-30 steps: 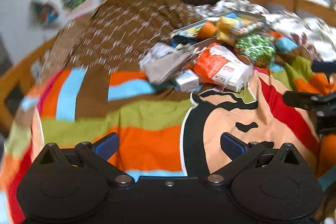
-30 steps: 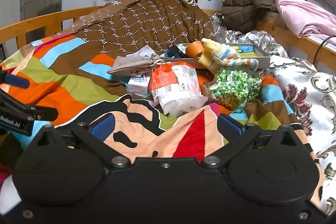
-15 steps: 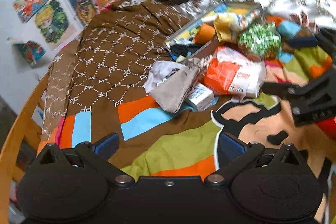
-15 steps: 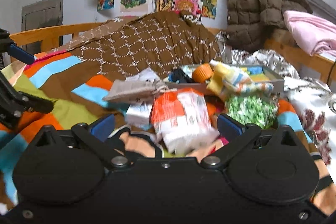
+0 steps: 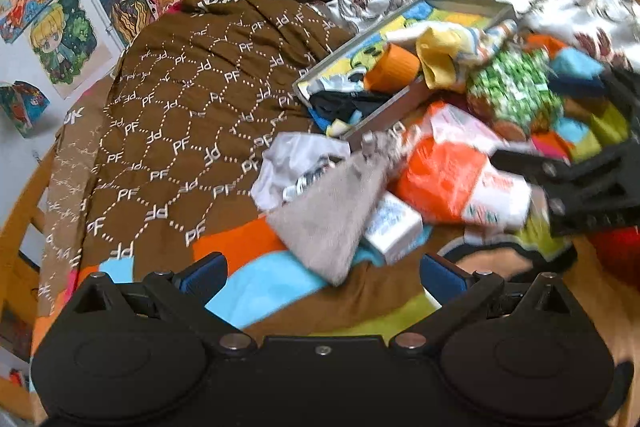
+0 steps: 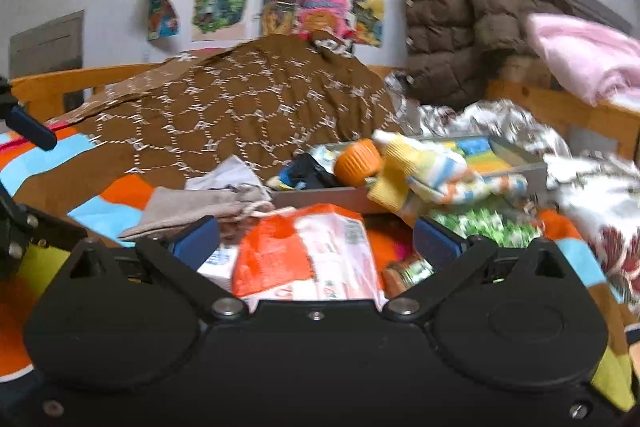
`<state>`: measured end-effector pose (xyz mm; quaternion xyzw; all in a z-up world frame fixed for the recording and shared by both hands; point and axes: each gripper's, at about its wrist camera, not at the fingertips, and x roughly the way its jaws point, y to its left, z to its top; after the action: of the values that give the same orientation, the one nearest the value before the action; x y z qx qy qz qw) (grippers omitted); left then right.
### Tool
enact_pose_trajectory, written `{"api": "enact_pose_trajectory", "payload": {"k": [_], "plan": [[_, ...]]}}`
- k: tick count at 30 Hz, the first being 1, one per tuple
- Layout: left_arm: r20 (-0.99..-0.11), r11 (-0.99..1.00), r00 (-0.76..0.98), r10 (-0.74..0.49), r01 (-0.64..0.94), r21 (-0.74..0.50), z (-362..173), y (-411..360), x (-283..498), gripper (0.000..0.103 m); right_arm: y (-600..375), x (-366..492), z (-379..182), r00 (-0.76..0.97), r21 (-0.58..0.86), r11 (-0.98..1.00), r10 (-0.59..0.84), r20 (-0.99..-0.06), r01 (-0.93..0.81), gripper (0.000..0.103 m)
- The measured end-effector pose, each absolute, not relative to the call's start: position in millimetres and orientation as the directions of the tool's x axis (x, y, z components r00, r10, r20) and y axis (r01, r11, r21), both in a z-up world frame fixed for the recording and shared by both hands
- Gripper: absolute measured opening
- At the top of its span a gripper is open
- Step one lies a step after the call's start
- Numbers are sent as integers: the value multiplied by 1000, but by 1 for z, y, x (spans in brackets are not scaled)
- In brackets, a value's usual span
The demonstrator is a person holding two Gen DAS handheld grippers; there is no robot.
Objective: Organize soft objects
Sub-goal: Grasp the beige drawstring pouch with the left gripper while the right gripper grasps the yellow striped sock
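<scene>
1. The left gripper hangs above a striped, many-coloured blanket on a bed, its blue-tipped fingers spread wide apart and holding nothing.
2. Just ahead of it lies a grey drawstring pouch, resting partly on a crumpled white cloth and touching a small white carton.
3. The right gripper also has its fingers wide apart and empty; an orange-and-white plastic pack sits between them, but whether they touch it cannot be told.
4. Behind the pack stands a shallow grey tray holding an orange ribbed cup, dark fabric and a yellow-striped cloth that hangs over its front rim.
5. A green-and-white patterned bundle lies right of the pack, beside the tray.
6. A brown patterned quilt is heaped behind the pile.
</scene>
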<state>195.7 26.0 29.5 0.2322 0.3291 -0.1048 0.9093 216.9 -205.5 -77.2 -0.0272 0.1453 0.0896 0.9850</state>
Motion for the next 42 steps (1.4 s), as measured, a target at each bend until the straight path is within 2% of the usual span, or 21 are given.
{"api": "enact_pose_trajectory", "payload": {"k": [11,14,19,24,29,35,42], "plan": [[-645,824,745,-170,467,322,16,3,263,102,-226,236,-87,944,-32,985,150,-295,-167,102],[-651,805,731,-204,504,313,12,-3,279,102,-227,247,-92,933,-15,987,148,-329,-162,102],[-718,698,635,-286,651,298,5,-12,303,102,-230,262,-91,937,-49,986,136,-321,-160,102],[-773,645,549,-318,723,248,-4,-18,324,96,-237,276,-89,938,-40,990,115,-327,-135,102],[-804,616,499,-323,756,222,-7,-17,339,88,-232,281,-94,933,-48,988,121,-338,-145,102],[-810,619,429,-401,778,105,-2,-11,350,82,-223,295,-88,928,-129,974,129,-350,-184,102],[-807,632,392,-441,775,31,-6,-8,361,54,-220,328,-68,933,-276,949,46,-356,-153,102]]}}
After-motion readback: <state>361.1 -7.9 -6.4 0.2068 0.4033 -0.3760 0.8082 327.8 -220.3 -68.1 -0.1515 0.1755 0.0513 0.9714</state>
